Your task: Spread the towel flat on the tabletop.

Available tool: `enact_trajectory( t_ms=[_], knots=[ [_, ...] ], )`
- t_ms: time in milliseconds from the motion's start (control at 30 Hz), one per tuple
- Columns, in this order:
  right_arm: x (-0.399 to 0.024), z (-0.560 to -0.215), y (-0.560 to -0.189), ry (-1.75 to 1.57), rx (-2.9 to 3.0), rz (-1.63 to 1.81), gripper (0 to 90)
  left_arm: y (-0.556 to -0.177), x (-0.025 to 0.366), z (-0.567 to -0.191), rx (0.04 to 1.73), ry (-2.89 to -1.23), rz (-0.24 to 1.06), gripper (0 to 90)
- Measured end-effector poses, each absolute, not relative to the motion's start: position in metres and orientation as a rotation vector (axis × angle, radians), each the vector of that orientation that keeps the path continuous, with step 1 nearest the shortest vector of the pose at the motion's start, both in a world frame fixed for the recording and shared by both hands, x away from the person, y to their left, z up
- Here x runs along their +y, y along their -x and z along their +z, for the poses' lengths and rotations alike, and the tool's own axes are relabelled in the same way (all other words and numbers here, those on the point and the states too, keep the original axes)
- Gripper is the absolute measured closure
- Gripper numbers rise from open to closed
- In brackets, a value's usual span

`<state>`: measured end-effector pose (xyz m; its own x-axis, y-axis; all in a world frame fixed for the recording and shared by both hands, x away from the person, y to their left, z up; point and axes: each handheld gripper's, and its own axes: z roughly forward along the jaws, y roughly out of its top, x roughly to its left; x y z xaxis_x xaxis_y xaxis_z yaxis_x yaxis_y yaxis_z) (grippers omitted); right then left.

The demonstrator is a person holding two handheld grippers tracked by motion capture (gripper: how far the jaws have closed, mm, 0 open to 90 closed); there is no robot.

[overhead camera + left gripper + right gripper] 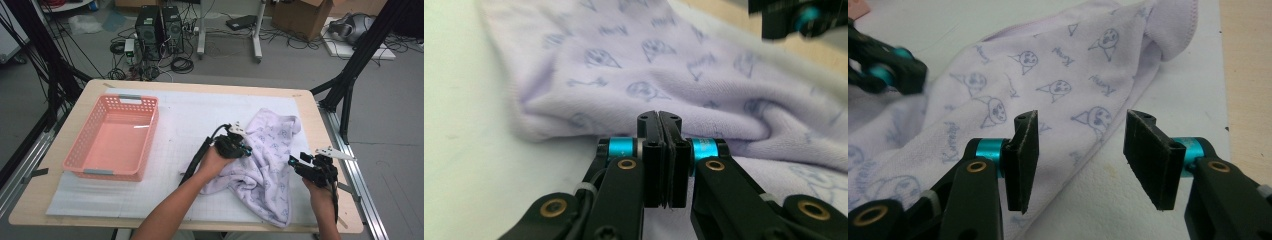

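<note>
Lilac towel (267,160) lay crumpled on the tabletop's (210,90) right side. The left gripper (659,120) was closed beside a fold, seemingly holding nothing; the right gripper (1078,150) stood half open over the near edge and should pinch it fully.

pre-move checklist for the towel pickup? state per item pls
1. Left gripper fingers shut: ok.
2. Cloth of the lilac printed terry towel pinched between them: cannot tell, the fingers meet at a fold's edge.
3. Right gripper open: ok, nothing between its fingers.
4. Right gripper facing the towel's edge: ok.
5. Pink perforated plastic basket empty: ok.
6. Towel fully on the white gridded mat: ok.
</note>
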<state>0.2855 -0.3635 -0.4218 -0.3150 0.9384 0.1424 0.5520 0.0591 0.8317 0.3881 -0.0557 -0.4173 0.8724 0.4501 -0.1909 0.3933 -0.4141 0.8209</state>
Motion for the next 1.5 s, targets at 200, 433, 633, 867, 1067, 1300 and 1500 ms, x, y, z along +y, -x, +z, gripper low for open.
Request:
enact_trajectory(
  t_ms=[200,433,633,867,1067,1300,1500],
  knots=[
    [-0.361,-0.425,-0.287,-1.500,1.900,1.176,47.9,-0.401,-0.014,-0.407,0.731,-1.958,0.151,88.2],
    [-0.355,-0.425,-0.288,-1.490,1.911,1.173,48.0,-0.414,0.035,-0.402,0.969,-1.848,0.358,88.5],
    [-0.357,-0.426,-0.288,-1.497,1.898,1.173,48.2,-0.424,0.074,-0.396,1.140,-1.766,0.556,88.5],
    [-0.356,-0.427,-0.290,-1.499,1.901,1.170,48.5,-0.417,0.084,-0.402,1.109,-1.733,0.457,71.6],
    [-0.342,-0.432,-0.293,-1.470,1.981,1.153,47.8,-0.398,0.067,-0.415,1.005,-1.791,0.386,49.8],
    [-0.296,-0.446,-0.299,-1.301,2.226,1.068,43.8,-0.386,0.053,-0.416,0.897,-1.831,0.342,44.2],
    [-0.278,-0.443,-0.307,-1.158,2.331,0.973,78.7,-0.384,0.049,-0.419,0.866,-1.858,0.340,43.6]
  ],
)
